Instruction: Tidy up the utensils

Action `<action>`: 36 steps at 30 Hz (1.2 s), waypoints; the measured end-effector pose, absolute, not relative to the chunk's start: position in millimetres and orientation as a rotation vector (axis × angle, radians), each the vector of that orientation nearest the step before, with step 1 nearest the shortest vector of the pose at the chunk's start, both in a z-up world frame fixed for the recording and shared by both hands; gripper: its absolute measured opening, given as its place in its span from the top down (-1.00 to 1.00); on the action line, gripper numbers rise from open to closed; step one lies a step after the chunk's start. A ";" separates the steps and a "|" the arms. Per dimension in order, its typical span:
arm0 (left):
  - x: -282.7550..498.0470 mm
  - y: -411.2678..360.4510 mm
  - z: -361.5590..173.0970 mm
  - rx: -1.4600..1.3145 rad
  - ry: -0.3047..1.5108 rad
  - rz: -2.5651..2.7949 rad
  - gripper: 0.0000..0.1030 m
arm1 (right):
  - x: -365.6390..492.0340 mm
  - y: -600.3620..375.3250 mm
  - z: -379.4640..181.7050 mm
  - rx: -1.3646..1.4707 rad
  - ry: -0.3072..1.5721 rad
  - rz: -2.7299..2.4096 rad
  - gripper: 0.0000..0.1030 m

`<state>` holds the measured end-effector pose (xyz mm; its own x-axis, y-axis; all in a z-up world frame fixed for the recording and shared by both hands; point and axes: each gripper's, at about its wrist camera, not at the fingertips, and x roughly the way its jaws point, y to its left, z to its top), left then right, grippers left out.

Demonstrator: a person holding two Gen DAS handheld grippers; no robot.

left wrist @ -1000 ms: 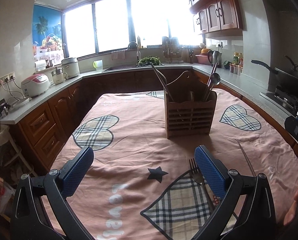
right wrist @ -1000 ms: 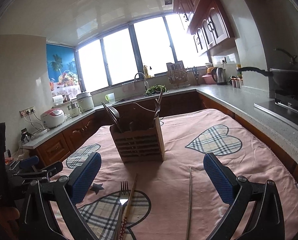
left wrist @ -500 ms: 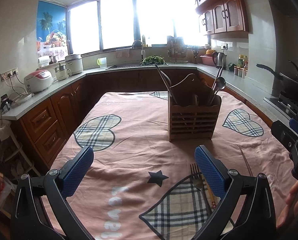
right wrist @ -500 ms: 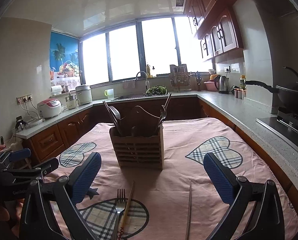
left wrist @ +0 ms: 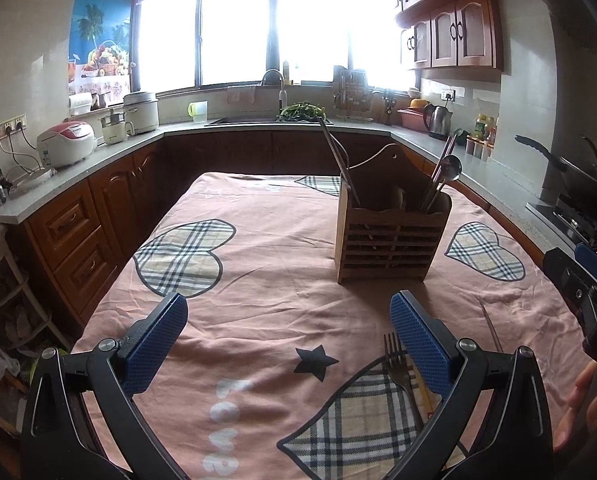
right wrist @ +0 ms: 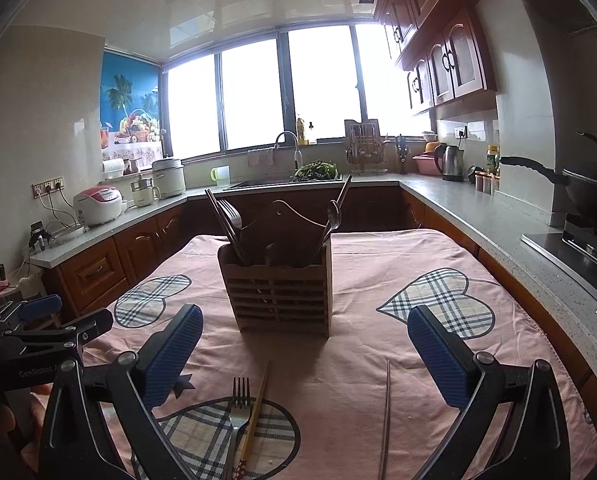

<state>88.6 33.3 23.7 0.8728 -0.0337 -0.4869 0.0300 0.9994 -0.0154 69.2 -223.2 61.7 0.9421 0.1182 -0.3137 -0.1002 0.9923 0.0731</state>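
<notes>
Lying on wrinkled cloth (right wrist: 338,380): slim metal fork (right wrist: 236,416), slatted wooden caddy (right wrist: 280,292).

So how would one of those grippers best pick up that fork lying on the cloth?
Probably by the handle, just below the tines, coming straight down from above. The fork lies flat on the tablecloth, with a chopstick close along its right side, so the right gripper, open now, should straddle the thin handle crosswise without catching the chopstick.
</notes>
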 end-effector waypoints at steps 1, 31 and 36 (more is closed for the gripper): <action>90.0 34.1 24.1 -0.010 0.506 -0.031 -1.00 | 70.5 -222.9 62.1 0.051 0.323 0.109 -1.00; 113.5 37.5 -4.1 0.042 0.758 0.049 -1.00 | 92.7 -228.1 43.6 0.106 0.617 0.114 -1.00; 109.0 29.2 -6.9 0.070 0.783 0.015 -1.00 | 94.2 -222.7 37.6 0.068 0.694 0.109 -1.00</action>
<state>109.0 29.2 -6.9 0.7086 0.0397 -0.7044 0.0124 0.9976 0.0688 94.2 -222.7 37.6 0.7631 0.1224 -0.6346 -0.0771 0.9921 0.0987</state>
